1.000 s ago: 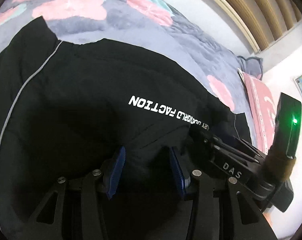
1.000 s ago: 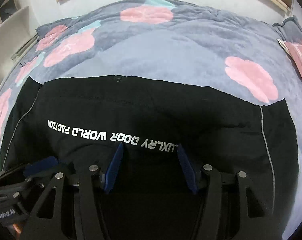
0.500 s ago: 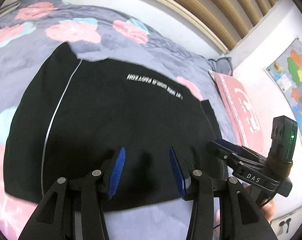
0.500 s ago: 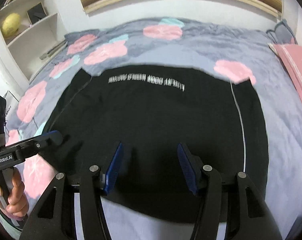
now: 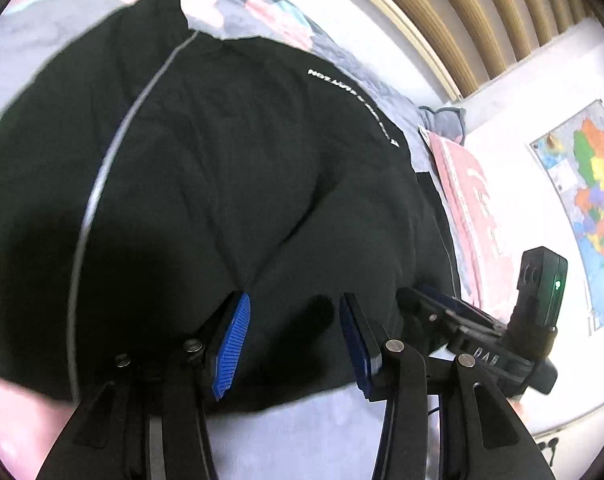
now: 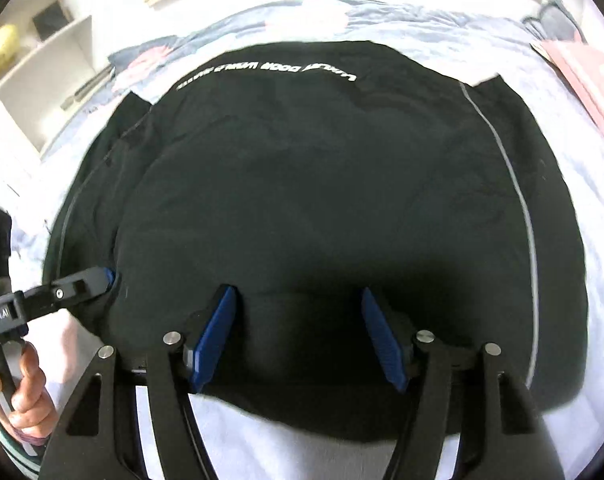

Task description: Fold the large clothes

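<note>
A large black garment (image 5: 230, 168) with white lettering (image 6: 270, 70) and grey piping (image 6: 517, 184) lies spread on the bed. My left gripper (image 5: 294, 312) is open, its blue pads low over the garment's near hem. My right gripper (image 6: 298, 308) is open too, over the near hem a little further right. The right gripper shows in the left wrist view (image 5: 453, 312), and the left gripper shows in the right wrist view (image 6: 78, 284) at the cloth's left edge. The cloth bulges up between the two.
The grey bedspread with pink flowers (image 5: 286, 16) lies under the garment. A pink pillow (image 5: 473, 208) lies at the right. A slatted headboard (image 5: 481, 20), a wall map (image 5: 585, 184) and white shelves (image 6: 42, 56) surround the bed.
Both grippers drew back from the lettering to the near hem, then came down close over the cloth. Both stayed open.
</note>
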Available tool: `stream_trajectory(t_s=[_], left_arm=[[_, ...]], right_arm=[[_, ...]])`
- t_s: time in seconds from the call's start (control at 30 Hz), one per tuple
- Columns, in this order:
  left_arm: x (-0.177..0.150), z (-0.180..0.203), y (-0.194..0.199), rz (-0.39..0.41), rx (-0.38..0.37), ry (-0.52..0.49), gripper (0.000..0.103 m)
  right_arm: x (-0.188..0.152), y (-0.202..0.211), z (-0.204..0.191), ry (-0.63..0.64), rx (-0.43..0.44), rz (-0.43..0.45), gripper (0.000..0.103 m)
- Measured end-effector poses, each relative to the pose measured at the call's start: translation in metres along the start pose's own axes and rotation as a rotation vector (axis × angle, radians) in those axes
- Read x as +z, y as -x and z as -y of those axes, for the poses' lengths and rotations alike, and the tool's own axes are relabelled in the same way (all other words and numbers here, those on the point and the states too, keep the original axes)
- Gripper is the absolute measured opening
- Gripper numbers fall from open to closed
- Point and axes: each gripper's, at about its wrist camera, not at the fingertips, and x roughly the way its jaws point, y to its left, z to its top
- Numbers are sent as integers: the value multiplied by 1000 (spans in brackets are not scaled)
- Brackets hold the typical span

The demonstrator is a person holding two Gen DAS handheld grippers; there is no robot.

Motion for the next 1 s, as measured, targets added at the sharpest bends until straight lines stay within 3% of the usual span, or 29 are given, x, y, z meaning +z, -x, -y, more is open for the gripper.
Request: stream_trajectory(t_s=[0.3,0.4,0.63,0.83,1.0], left_arm=[[-11,18,99,135,21,-128,50],[-11,11,127,178,31,-128,58],[-11,-28,172,249,66,-57,60],[5,-43,170,267,80,-60,75],[33,-59,145,254,138,-23,76]], right_arm=[[-27,85,24,-33,-16,102,69],[-33,101,41,-81,22,107,70],[-41,119,79,-140,-43,136,78],[-33,125,113,-207,-75,177,85],[-20,121,147,-267,-88,231,89]])
